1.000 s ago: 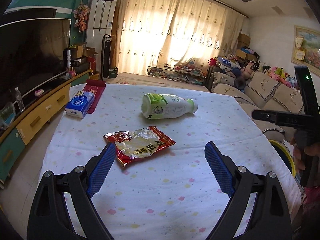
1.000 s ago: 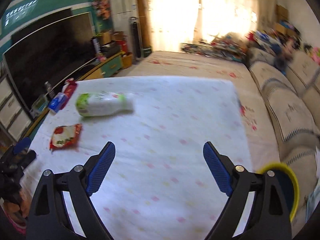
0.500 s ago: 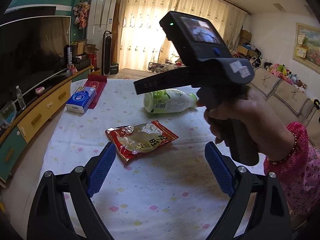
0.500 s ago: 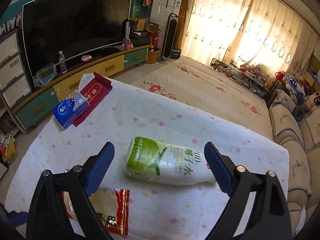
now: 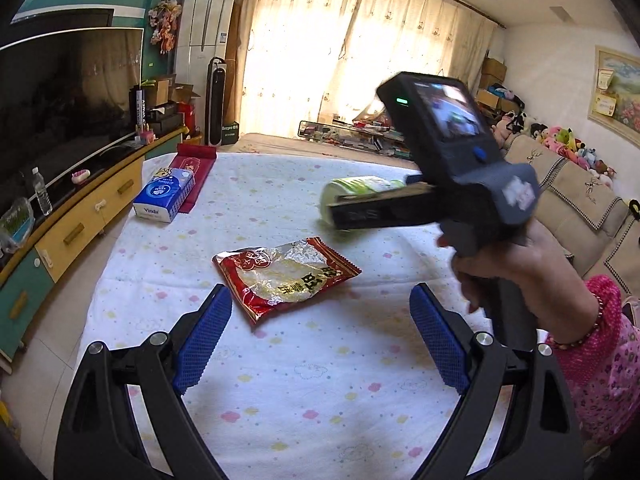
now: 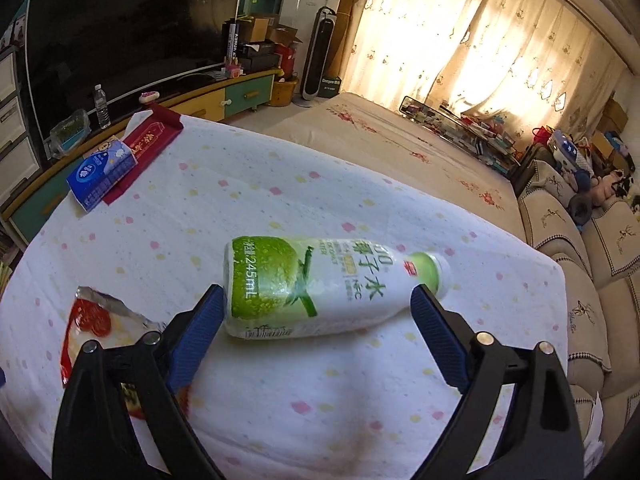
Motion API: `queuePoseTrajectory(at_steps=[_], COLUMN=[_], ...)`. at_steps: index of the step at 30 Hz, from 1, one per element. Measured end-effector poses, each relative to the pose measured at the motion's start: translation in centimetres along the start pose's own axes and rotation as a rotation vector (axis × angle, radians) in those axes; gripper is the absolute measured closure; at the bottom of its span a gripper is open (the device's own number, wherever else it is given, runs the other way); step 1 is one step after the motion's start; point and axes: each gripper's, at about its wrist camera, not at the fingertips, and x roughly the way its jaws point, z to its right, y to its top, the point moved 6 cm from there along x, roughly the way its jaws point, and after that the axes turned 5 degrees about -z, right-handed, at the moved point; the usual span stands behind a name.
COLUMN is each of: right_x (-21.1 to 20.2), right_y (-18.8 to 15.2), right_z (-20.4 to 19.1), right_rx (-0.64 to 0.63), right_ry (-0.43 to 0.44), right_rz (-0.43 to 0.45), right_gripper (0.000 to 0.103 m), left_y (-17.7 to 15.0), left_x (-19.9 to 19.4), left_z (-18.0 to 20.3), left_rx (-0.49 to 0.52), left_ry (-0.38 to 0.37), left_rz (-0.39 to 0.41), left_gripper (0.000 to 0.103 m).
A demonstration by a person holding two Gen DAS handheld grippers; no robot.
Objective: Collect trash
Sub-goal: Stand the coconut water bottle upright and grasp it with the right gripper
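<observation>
The bottle (image 6: pixel 320 288) wears a glossy plastic sleeve, and the crinkled snack wrapper (image 5: pixel 284 276) shines like foil. Matt dotted cloth (image 5: pixel 320 380) covers the counter; the tissue pack (image 5: pixel 164 196) looks like soft plastic film.

Both wrist views face curtains; share bottle (image 6: pixel 332 286), wrapper (image 5: pixel 284 276).

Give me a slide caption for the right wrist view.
Open right tool straddling a lying green-and-white plastic bottle on the dotted white tablecloth.

Home living room: television (image 5: pixel 60 88), sofa (image 6: pixel 576 248).
</observation>
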Motion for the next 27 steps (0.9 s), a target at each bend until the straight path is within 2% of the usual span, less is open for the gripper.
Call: queuePoseTrajectory(at_steps=[7,12,18,22,27], right_x=[-1.1,-1.7,-3.3,-0.8,2.2], right_y=[-4.2,-5.3,-3.9,-3.1,-4.6], right_z=[8.0,12.6,12.0,11.1,10.2], right_rx=[0.112,0.229,0.288,0.329,0.4], right_ry=[-0.073,-0.099,-0.037,-0.052,-0.005], right_rz=[-0.034,-0.049,0.025,-0.004,-0.074], right_gripper=[0.013,0.013,0.01,0.01,0.011], left_y=[-0.1,-0.1,-0.2,-0.2,-0.2], left_x=[-0.1,-0.2,-0.2,-0.4,-0.5], left_z=[0.3,0.5,0.6,0.6,0.5], left_rx=[0.011,0.02,0.018,0.019,0.008], left_ry=[-0.006,-0.009,-0.018,-0.016,-0.029], left_rz=[-0.002,-0.001,-0.009,-0.005,-0.006], left_gripper=[0.014,0.014,0.014,0.014,0.014])
